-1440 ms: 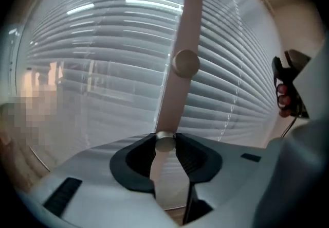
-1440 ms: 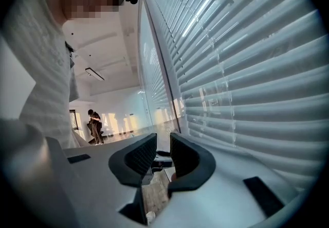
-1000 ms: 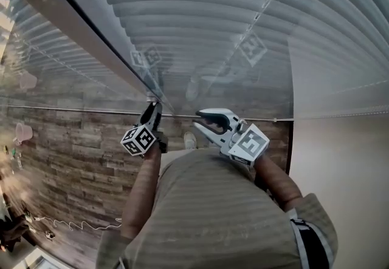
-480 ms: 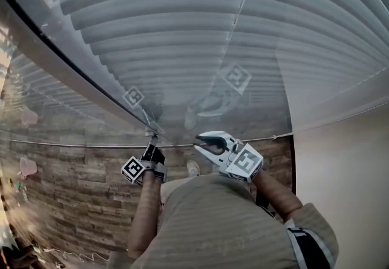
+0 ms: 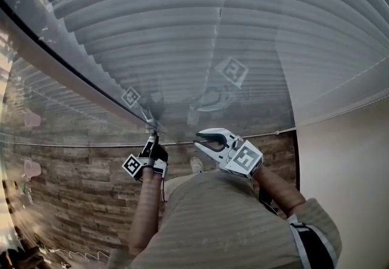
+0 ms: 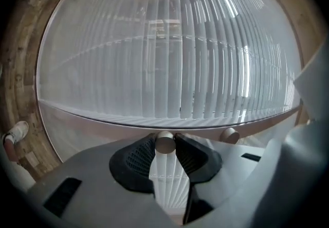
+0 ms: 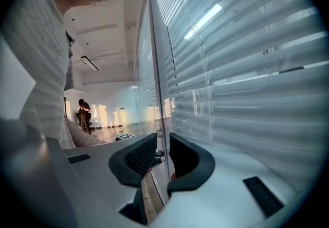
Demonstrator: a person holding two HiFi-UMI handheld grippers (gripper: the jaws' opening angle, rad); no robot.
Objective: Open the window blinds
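Nearest the head view is the person's striped shirt (image 5: 225,225), with both forearms reaching out from it over the wood-plank floor (image 5: 73,195). The left hand-held gripper (image 5: 152,139) points level at the glass, and its two dark jaws are clamped on a small round pale knob (image 6: 164,142) that sits at the lower edge of the pane. A second knob (image 6: 230,135) of the same kind sits just beside it, untouched. The right hand-held gripper (image 5: 199,138) hangs close to the right of the left one, its jaws drawn together with nothing gripped between them, its tips near the glass. The glass pane (image 5: 182,110) mirrors both marker cubes. Behind it the window blinds (image 5: 200,31) hang lowered across the whole window, their slats tilted with thin strips of light showing between some of them.
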